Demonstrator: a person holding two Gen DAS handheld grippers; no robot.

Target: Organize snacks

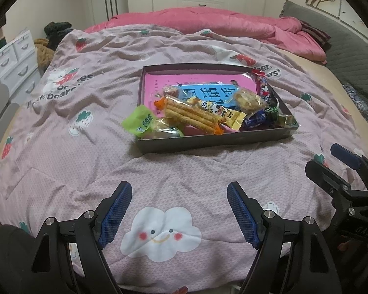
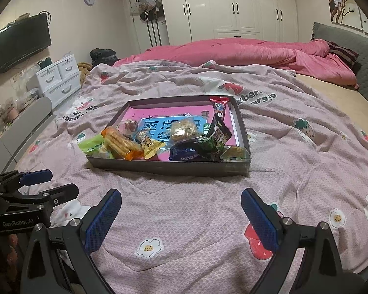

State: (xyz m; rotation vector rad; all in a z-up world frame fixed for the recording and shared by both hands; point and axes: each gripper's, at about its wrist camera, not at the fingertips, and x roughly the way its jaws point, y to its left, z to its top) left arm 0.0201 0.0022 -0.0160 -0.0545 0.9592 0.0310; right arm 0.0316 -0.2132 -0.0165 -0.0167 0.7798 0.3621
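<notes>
- Left wrist view, nearest first: my left gripper (image 1: pixel 179 210) hangs low over the pink quilt (image 1: pixel 174 171) with its blue pads spread wide and nothing between them. I read that as a ready stance, open enough to take a packet.
- My right gripper (image 2: pixel 181 218) sits the same way in its own view, jaws wide and empty over the quilt, level with the left one, which shows at the side.
- Between both grippers and the snacks lies a bare stretch of quilt, so neither tool touches anything.
- Further out sits the shallow dark tray (image 2: pixel 164 167), flat on the bed, with a pink and blue printed sheet lining its floor.
- All the snacks I can see lie inside it, heaped toward the near wall: the clear pack of stick biscuits (image 1: pixel 191 117), a yellow packet (image 1: pixel 229 118), a dark blue packet (image 2: pixel 186 155) and a red-topped one (image 2: pixel 219 106) leaning on the far right wall.
- The green packet (image 1: pixel 141 122) hangs over the near left corner, half out.
- Gathered yet jumbled: this fits snacks collected into the tray, or a pile waiting for sorting; I cannot tell which.
- Beyond, a pink duvet (image 2: pixel 245 51) is bunched at the far side.
</notes>
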